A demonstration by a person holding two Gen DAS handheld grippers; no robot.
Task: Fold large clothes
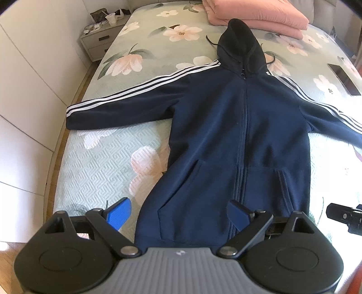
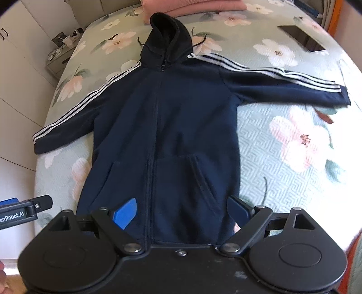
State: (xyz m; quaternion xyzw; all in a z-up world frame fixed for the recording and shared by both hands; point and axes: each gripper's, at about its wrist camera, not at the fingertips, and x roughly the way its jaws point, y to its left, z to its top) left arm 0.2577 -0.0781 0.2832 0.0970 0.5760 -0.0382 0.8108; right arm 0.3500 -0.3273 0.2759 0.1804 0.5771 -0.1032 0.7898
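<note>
One navy zip hoodie (image 1: 237, 126) lies flat and face up on the bed (image 1: 101, 158), zipped closed, its hood (image 1: 241, 43) pointing toward the far end and its hem nearest the cameras. Its two sleeves are spread out sideways, one to each side, and each carries three white stripes along the top edge. Two slanted front pockets show, one either side of the zip.

Two hand-held grippers hover just over the hem. The left hand-held gripper (image 1: 178, 213) has its two blue fingers spread apart with nothing between them but the cloth below, near the hem's left corner. The right hand-held gripper (image 2: 181, 212) is likewise spread wide and holds nothing, over the right half of the hem.

Farther up the floral bedspread sit one folded pink blanket (image 1: 255, 15) beyond the hood and one dark phone (image 2: 302, 38) lying flat. One bedside cabinet (image 1: 99, 40) with two drawers stands beside the bed, cluttered on top.
</note>
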